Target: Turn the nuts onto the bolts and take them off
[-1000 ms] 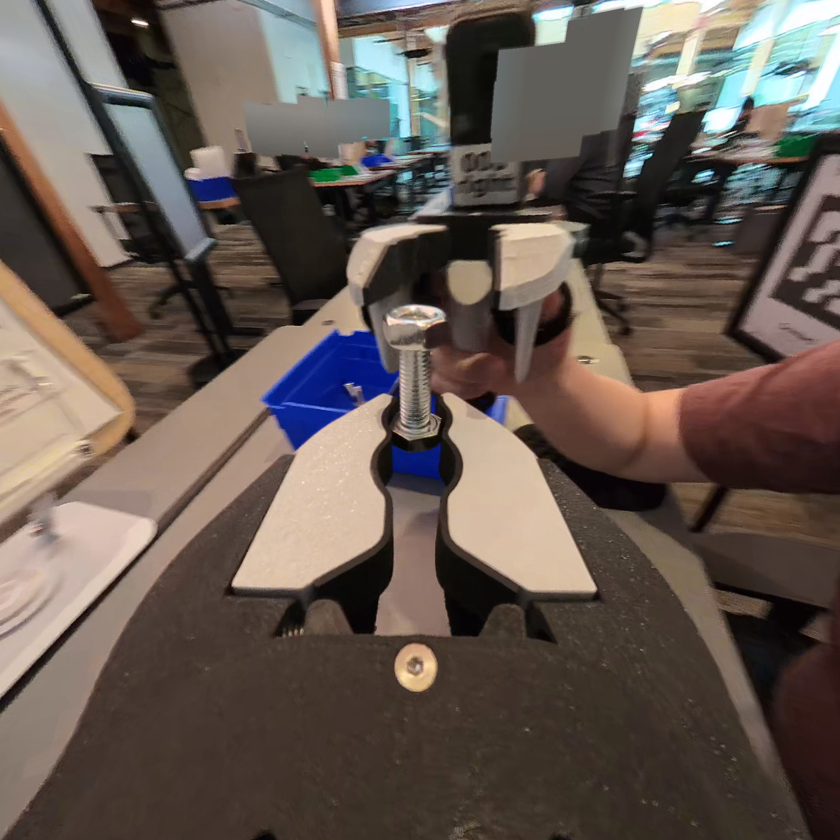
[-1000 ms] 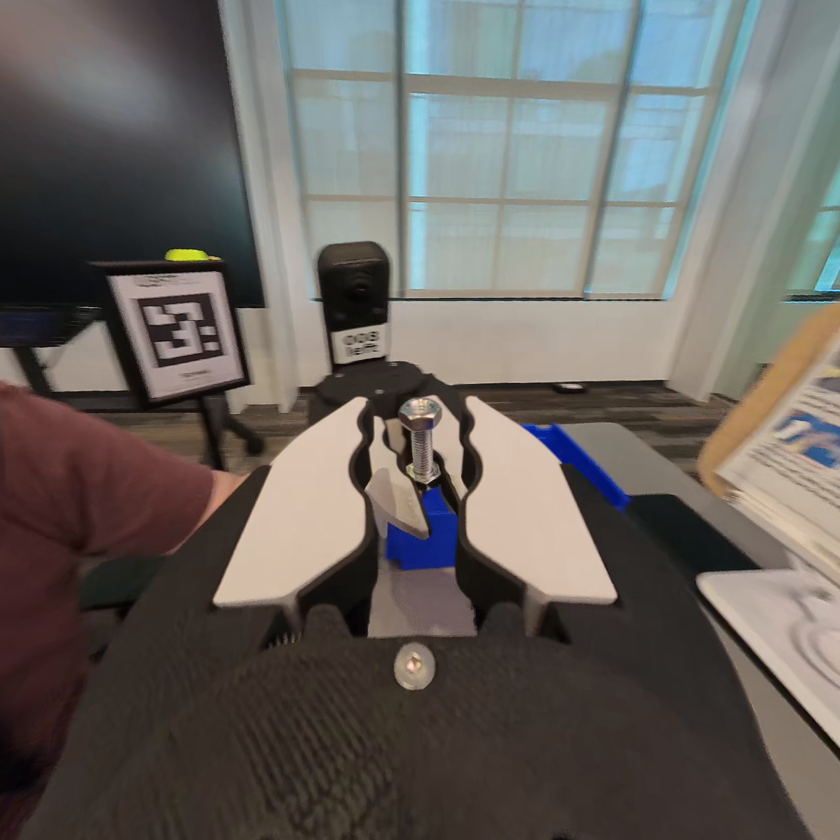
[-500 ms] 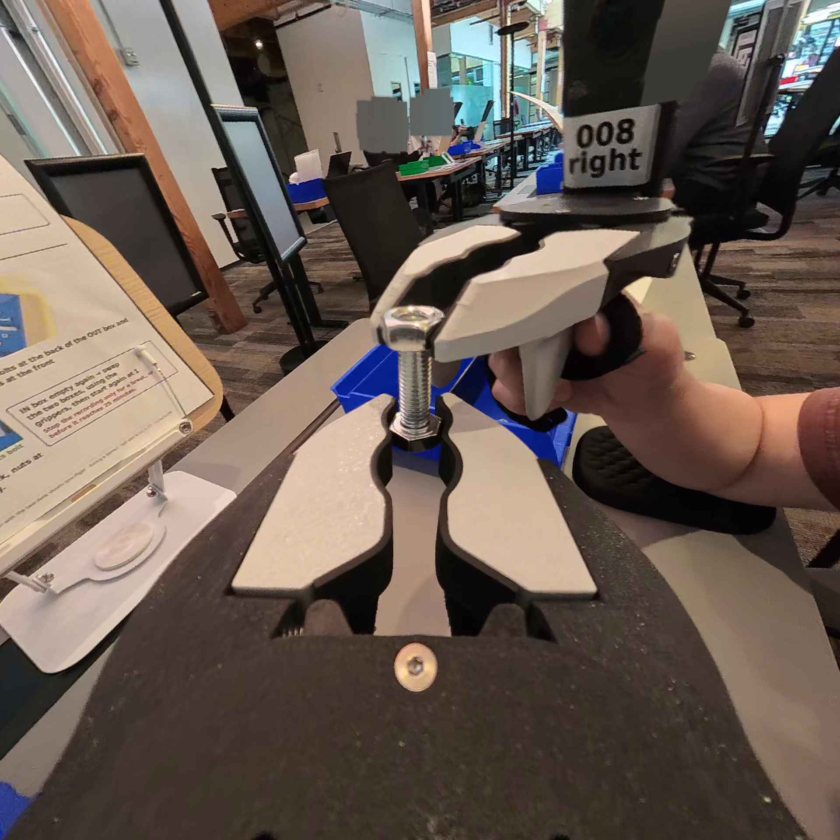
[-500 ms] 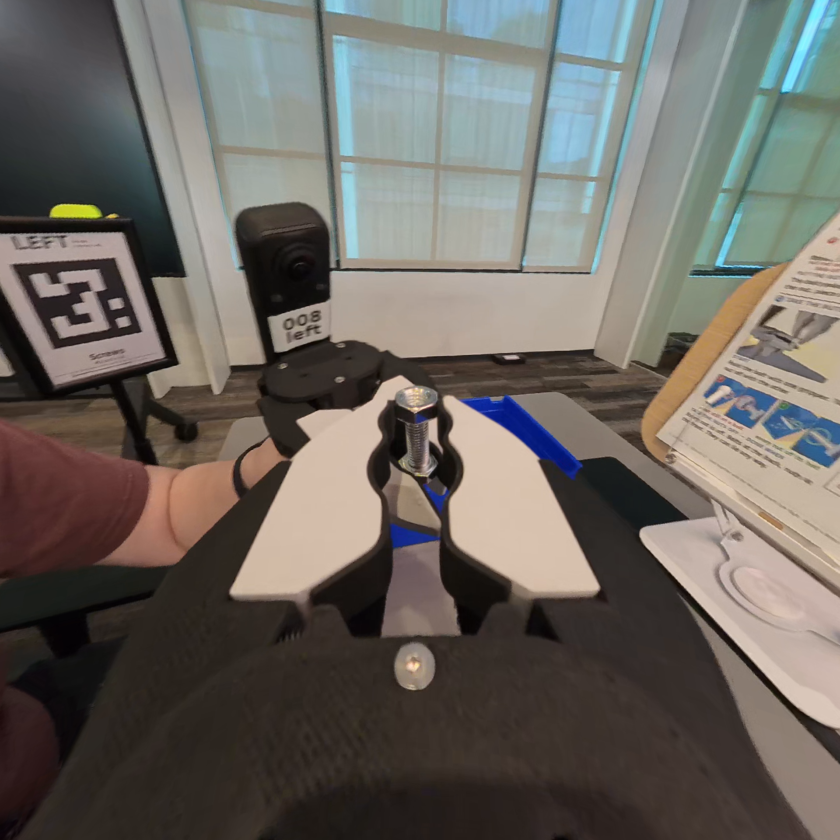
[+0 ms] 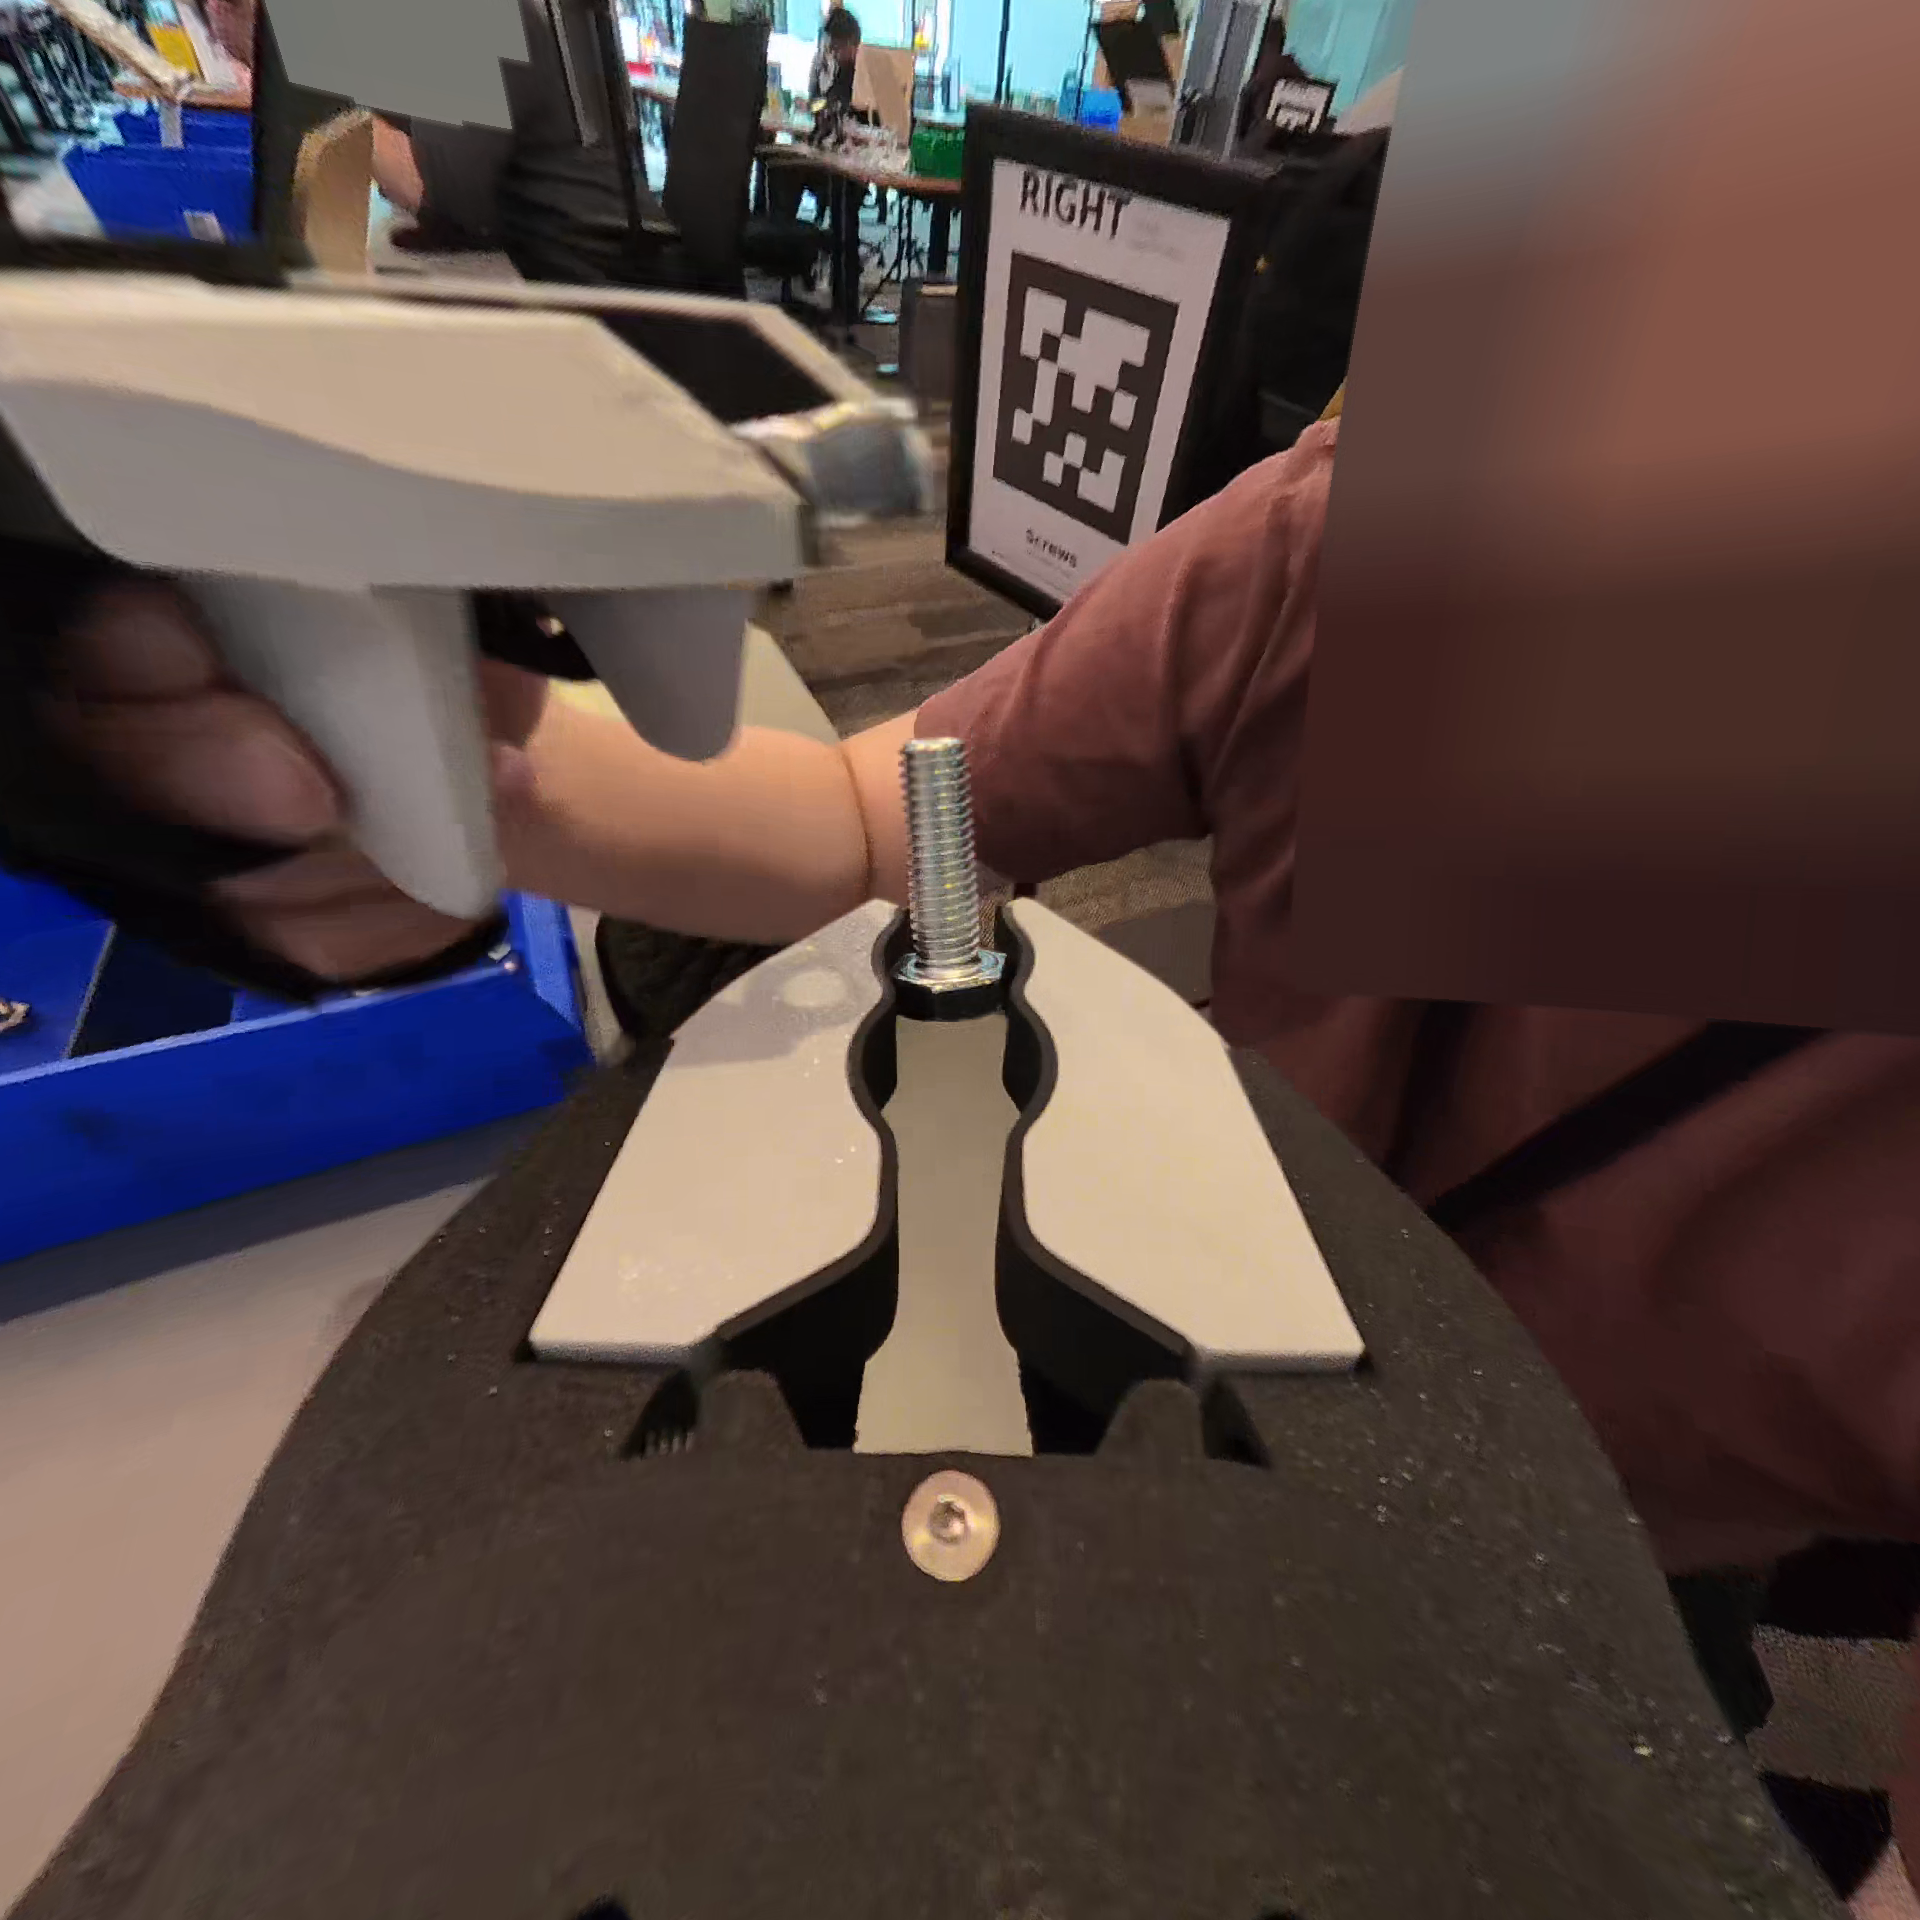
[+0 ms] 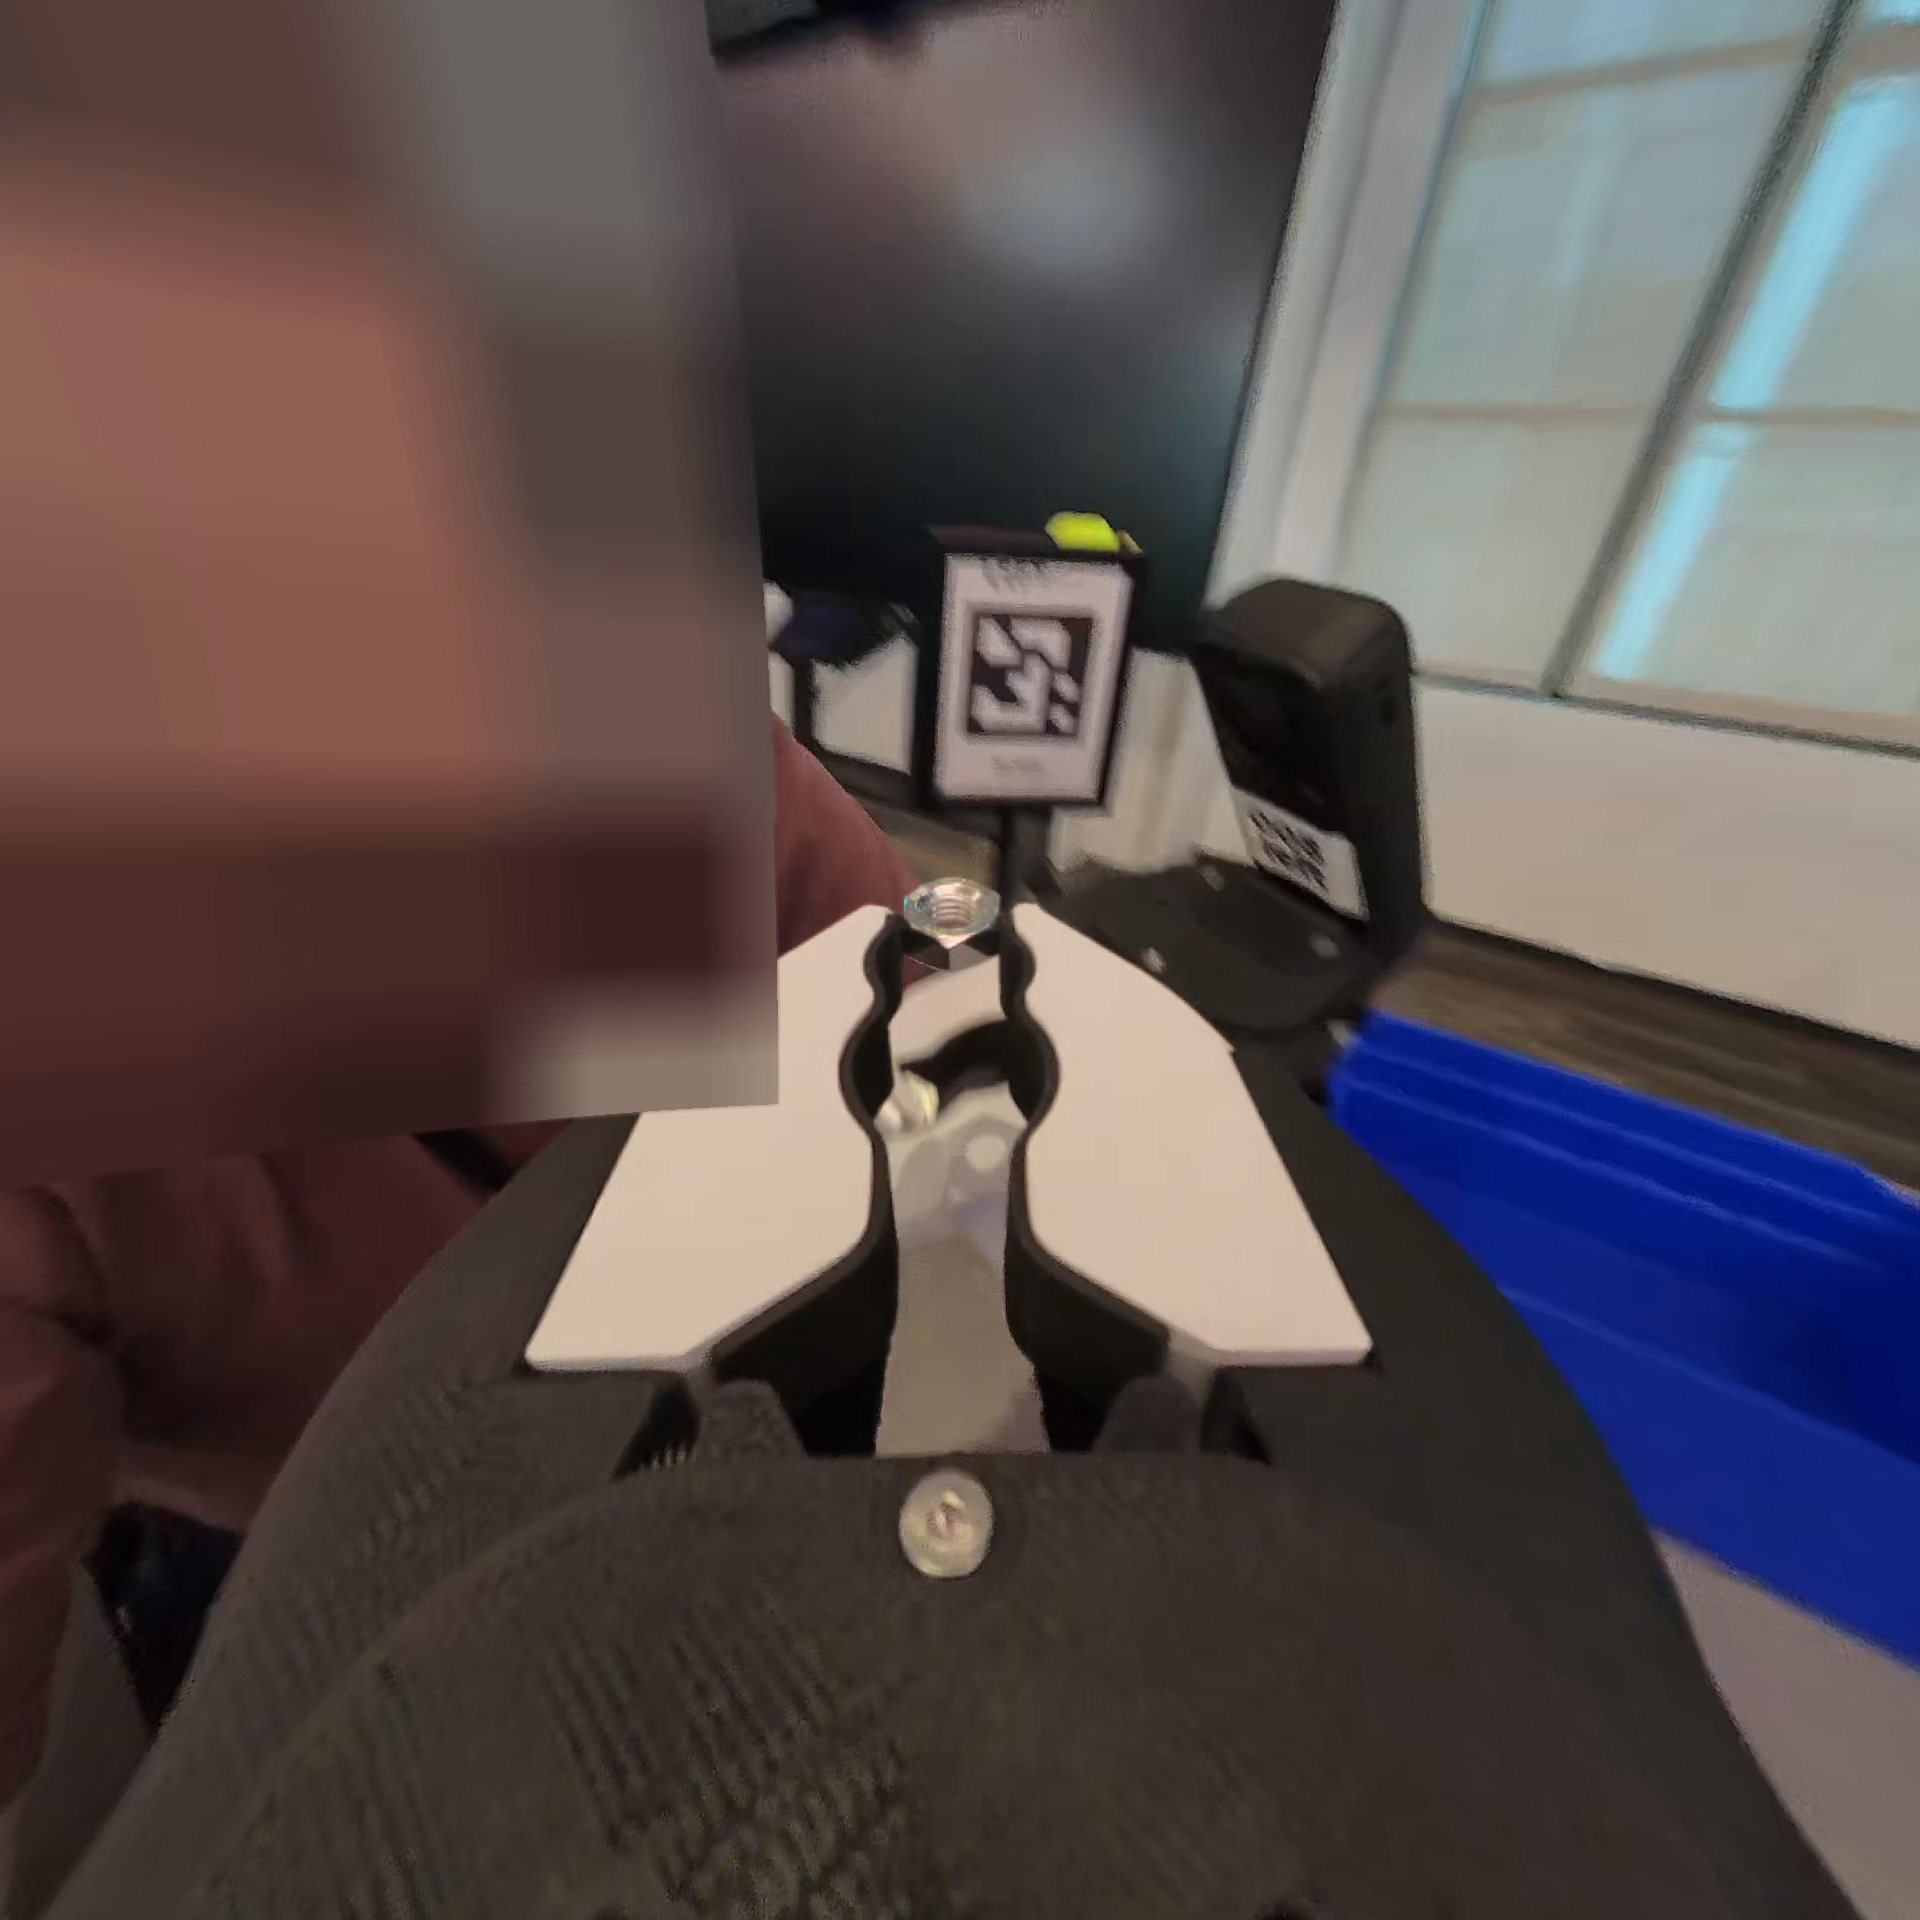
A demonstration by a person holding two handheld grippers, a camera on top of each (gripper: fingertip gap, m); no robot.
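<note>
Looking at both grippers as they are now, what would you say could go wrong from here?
The right gripper pinches the nut only at its very fingertips, so it might slip out. The left gripper grips the bolt by its head alone; the upright shaft could tilt, and a tilted start might cross-thread.

Both grippers closed — left gripper (image 5: 943,977) pinching, right gripper (image 6: 948,935) likewise, held apart.
</note>
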